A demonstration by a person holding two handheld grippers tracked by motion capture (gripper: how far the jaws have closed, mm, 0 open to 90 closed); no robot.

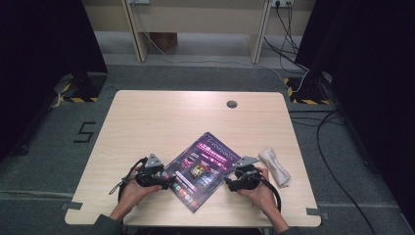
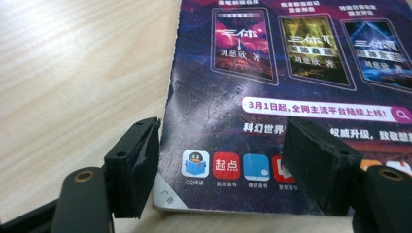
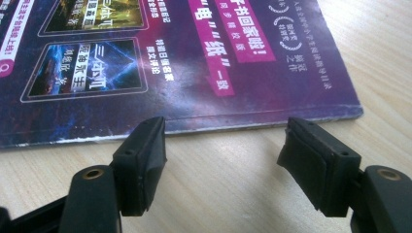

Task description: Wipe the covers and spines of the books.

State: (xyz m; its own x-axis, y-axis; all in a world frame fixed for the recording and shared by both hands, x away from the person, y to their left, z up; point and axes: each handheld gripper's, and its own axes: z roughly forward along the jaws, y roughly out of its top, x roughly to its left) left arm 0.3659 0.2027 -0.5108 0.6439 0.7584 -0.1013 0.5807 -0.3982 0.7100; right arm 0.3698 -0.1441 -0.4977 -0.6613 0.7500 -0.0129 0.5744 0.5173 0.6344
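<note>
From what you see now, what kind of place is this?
Probably a recording lab: a bare wooden table stands between black curtains, with hazard-striped stand bases and loose cables on grey carpet.

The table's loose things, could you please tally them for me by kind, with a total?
Magazines: 1, the purple magazine lying flat on the table.
Cloths: 1, the folded pale cloth to its right.
Hand-held grippers: 2, the left gripper and the right gripper, both with open jaws at the magazine's edges.
Total: 4
</note>
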